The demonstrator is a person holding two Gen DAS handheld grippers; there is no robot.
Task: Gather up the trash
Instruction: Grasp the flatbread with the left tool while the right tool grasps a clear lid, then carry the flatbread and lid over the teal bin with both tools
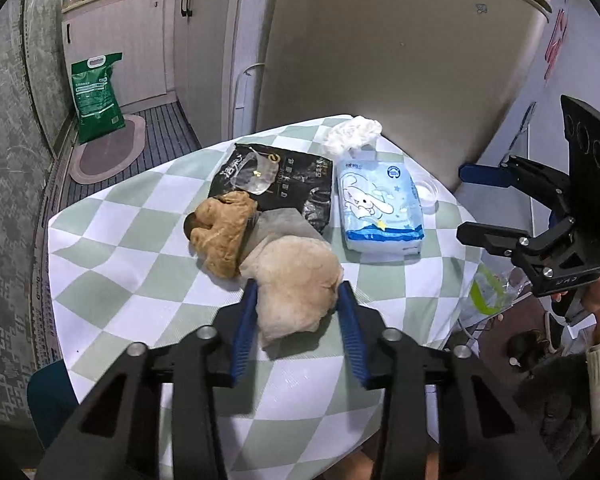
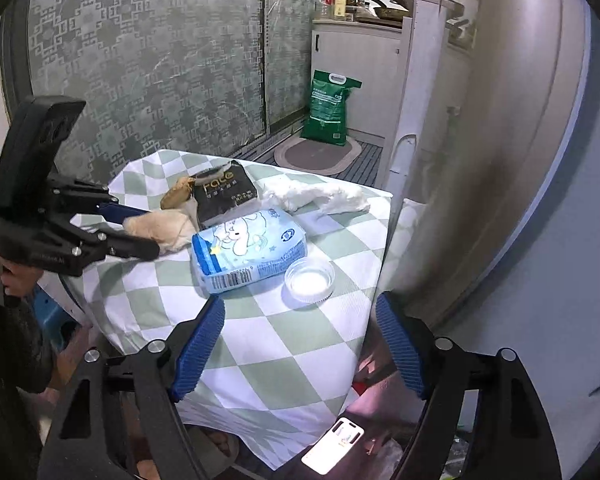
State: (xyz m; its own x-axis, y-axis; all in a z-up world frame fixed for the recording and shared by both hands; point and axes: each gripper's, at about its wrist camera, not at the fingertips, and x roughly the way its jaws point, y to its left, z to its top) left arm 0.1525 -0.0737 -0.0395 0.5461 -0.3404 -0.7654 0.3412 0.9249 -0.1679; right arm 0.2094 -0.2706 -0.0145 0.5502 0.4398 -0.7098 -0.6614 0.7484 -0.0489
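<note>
Two views, left wrist first:
Left claw (image 1: 296, 304): fingers spread to either side of the pale crumpled paper (image 1: 296, 280), close against it — whether they press it I cannot tell.
Pale crumpled paper: lies on the checked surface (image 1: 140, 248), touching a brown crumpled wad (image 1: 224, 236) just beyond it.
Black packet (image 1: 288, 188): flat behind the wad, with a clear plastic scrap (image 1: 258, 174) on top.
Blue tissue pack (image 1: 380, 208): right of the black packet; a white tissue clump (image 1: 352, 132) sits at its far end, a clear round lid (image 1: 428, 192) at its right side.
Right claw (image 1: 480, 204): held off the right edge of the surface, fingers apart, holding nothing.

Right wrist view:
Right claw (image 2: 300, 344): wide apart over the near part of the surface (image 2: 284, 344) — nothing between its fingers.
Clear round lid (image 2: 310, 276): just beside the blue tissue pack (image 2: 248, 248).
White tissue clump (image 2: 320, 198): stretched along the far edge.
Left claw (image 2: 144, 232): at the pale crumpled paper (image 2: 164, 230), in front of the black packet (image 2: 224, 192).
Green sack (image 2: 330, 108): on the floor, well apart.
</note>
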